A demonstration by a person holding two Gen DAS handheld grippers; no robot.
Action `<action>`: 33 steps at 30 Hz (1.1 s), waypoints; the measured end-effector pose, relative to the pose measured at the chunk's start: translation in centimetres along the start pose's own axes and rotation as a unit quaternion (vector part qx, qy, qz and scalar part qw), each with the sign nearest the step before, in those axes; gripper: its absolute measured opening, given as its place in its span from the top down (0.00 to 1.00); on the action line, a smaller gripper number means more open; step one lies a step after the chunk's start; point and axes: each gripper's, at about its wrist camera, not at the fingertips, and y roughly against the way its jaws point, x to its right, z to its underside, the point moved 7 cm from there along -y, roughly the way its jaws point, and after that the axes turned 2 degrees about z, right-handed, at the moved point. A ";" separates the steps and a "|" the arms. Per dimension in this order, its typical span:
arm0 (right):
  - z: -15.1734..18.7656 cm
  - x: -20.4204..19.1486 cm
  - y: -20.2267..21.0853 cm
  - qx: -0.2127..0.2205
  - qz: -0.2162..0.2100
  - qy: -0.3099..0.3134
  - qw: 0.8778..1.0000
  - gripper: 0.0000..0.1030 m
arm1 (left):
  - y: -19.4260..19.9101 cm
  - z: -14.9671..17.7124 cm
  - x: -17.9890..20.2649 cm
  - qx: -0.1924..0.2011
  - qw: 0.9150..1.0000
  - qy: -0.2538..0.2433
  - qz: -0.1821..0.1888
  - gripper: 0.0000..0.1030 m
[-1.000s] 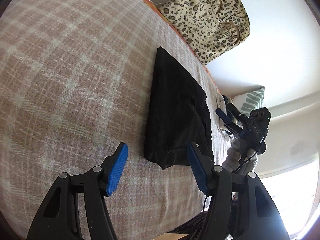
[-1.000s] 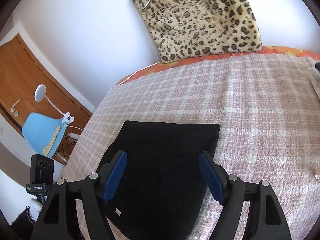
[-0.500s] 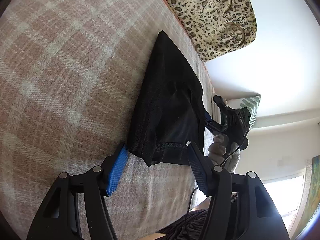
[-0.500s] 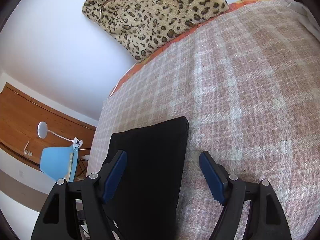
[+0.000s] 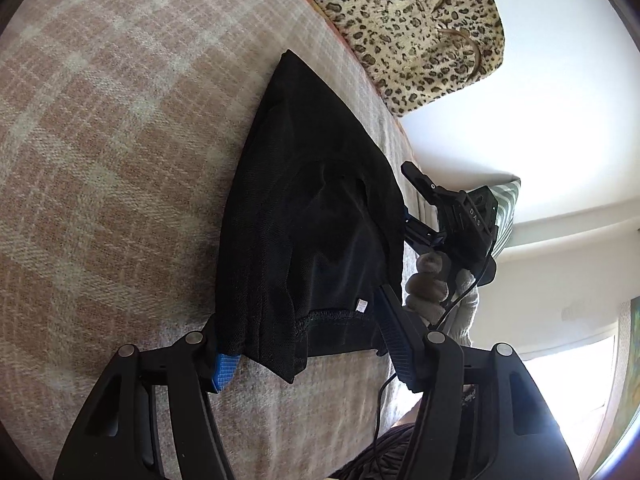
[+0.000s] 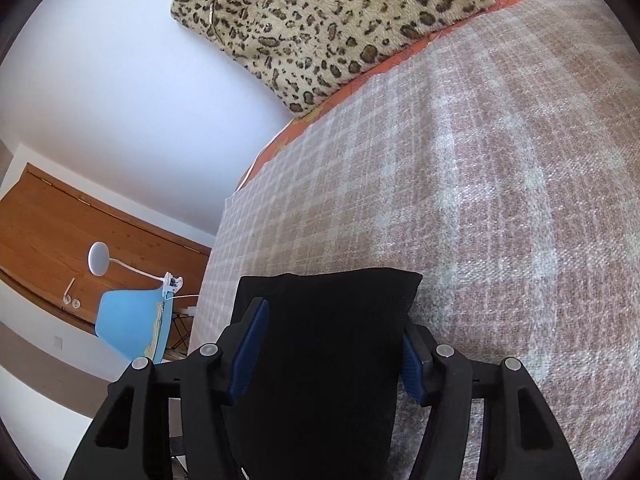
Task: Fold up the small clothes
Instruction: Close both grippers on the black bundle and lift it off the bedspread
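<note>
Two grippers, left gripper (image 5: pixel 304 354) and right gripper (image 6: pixel 334 350), on black garment (image 5: pixel 312 216) near bed (image 5: pixel 100 140) edge: left jaws apart astride hem, grip unclear; right jaws closing around it.

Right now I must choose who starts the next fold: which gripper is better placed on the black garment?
Probably right. The right gripper fingers straddle the black garment's edge and are closing; the left gripper spans the hem corner, fingers open.

White letters "DAS" stand on the black body of the right gripper (image 5: pixel 416 216), just beside the black garment (image 5: pixel 312 216); the garment's small white tag is unreadable.
</note>
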 end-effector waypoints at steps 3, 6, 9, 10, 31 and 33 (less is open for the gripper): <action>0.1 -0.4 -0.3 -0.002 -0.002 0.006 1.000 0.39 | -0.1 -0.2 -0.2 0.003 1.000 0.009 0.005 0.43; 0.2 -0.3 -0.3 0.001 -0.004 0.002 1.000 0.40 | -0.2 -0.6 -0.2 0.008 1.000 0.013 0.005 0.43; 0.2 -0.3 -0.3 0.002 -0.004 -0.002 1.000 0.44 | -0.4 -0.9 0.1 0.013 1.000 0.005 -0.004 0.51; 0.2 -0.3 -0.5 -0.001 -0.007 -0.007 1.000 0.50 | -0.5 -0.9 0.1 0.015 1.000 0.002 -0.008 0.55; 0.0 -4.1 0.0 0.022 0.083 0.082 0.993 0.91 | -0.1 -0.4 1.3 0.035 0.993 -0.094 -0.059 0.91; -0.2 -4.7 0.4 0.028 0.086 0.089 0.992 0.91 | 0.2 -0.4 1.7 0.039 0.992 -0.102 -0.057 0.92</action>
